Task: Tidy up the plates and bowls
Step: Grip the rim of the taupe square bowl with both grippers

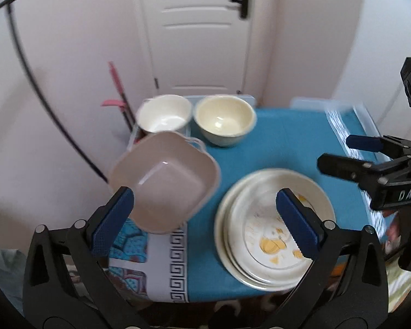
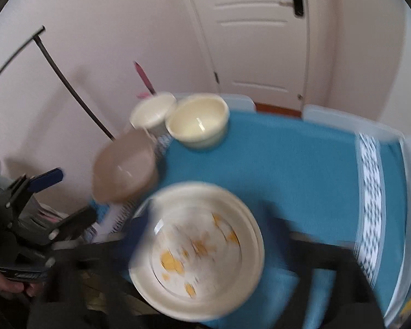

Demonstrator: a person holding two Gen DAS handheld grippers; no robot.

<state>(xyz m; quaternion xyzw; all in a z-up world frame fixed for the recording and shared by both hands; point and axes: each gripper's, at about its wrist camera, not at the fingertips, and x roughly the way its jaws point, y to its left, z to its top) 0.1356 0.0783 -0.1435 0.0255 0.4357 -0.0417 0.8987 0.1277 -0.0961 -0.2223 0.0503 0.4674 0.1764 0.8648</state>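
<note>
A stack of cream plates [image 1: 274,227] with a yellow-patterned top plate sits on the blue cloth near the table's front; it also shows in the right wrist view [image 2: 197,249]. A taupe square bowl [image 1: 164,181] stands at the left edge [image 2: 124,167]. A white bowl [image 1: 164,115] and a cream round bowl [image 1: 224,119] stand at the back left. My left gripper [image 1: 205,219] is open and empty, its fingers apart above the table's front. My right gripper [image 1: 337,153] appears open at the right in the left wrist view. In its own view it is blurred [image 2: 205,235].
The blue tablecloth [image 1: 282,142] covers a small table with a patterned white border. A white door [image 1: 200,33] and pink walls stand behind. A dark rod and a pink-handled tool [image 1: 117,87] lean at the back left. The left gripper shows at the left in the right wrist view [image 2: 65,197].
</note>
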